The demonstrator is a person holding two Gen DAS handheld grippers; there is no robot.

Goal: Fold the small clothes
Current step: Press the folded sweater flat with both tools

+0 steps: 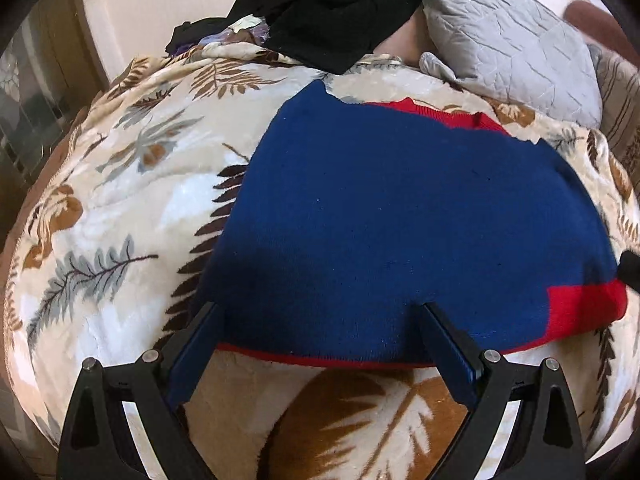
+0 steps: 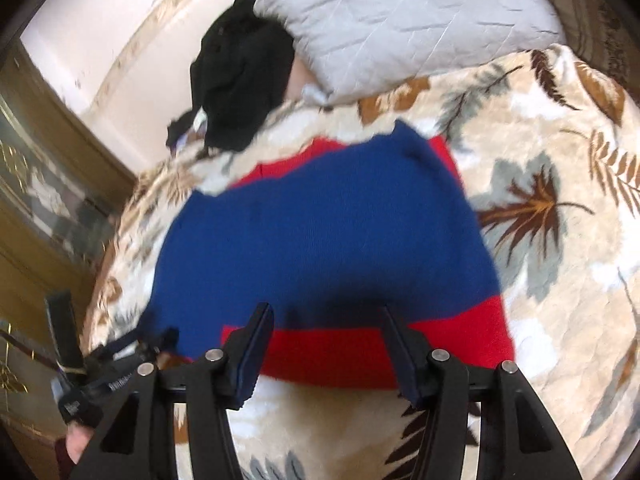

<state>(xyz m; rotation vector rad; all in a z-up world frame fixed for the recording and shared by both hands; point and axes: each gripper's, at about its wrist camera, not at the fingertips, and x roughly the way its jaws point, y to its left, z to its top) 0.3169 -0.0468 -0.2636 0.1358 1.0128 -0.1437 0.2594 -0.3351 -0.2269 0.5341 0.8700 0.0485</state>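
Note:
A small blue knit garment [image 1: 392, 216] with red trim lies flat on a leaf-patterned blanket [image 1: 120, 208]. My left gripper [image 1: 320, 308] is open, its jaws wide over the garment's near hem, which shows a thin red edge. In the right wrist view the same garment [image 2: 320, 216] shows a broad red band [image 2: 360, 352] at its near end. My right gripper [image 2: 326, 312] is open, its fingers straddling that red band. The left gripper [image 2: 156, 344] shows at the garment's left corner in the right wrist view. Neither holds cloth.
A pile of black clothes [image 1: 332, 8] lies at the back of the bed beside a grey quilted pillow [image 1: 508, 36]. A wooden cabinet [image 2: 40, 184] stands left of the bed. The blanket [image 2: 560, 200] spreads wide to the right.

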